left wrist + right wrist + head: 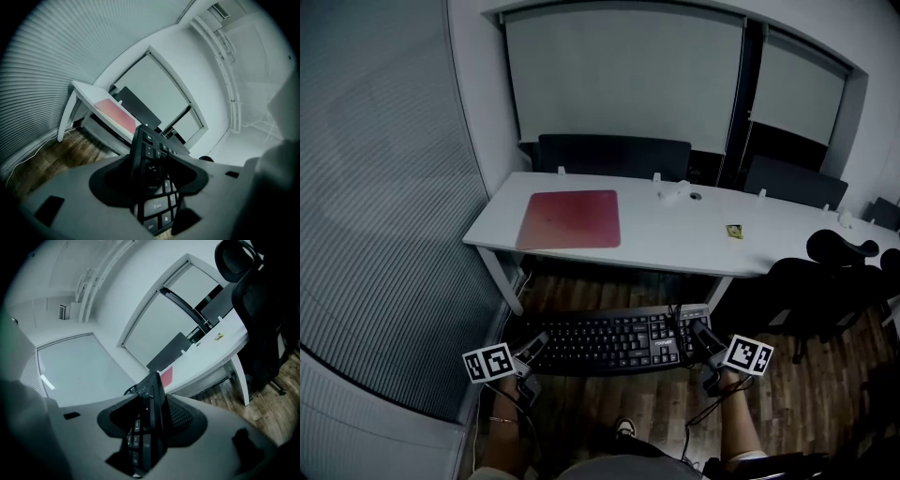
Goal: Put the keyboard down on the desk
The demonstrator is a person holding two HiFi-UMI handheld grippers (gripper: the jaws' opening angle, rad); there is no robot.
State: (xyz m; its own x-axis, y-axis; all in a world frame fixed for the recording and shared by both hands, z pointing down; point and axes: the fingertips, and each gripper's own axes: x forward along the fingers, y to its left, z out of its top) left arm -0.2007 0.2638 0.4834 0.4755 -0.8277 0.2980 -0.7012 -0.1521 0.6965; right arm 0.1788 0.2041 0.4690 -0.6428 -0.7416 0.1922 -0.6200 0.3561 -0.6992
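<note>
I hold the keyboard [605,342] short of the desk [675,234], left gripper [532,347] clenched on one end, right gripper [704,339] clenched on the other.

White desk [675,239] bears a red mat [570,219] and perhaps a yellow tag [734,232].

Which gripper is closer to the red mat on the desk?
Left. The left gripper, holding the keyboard, is roughly in line with the red mat; the right gripper is farther right.
</note>
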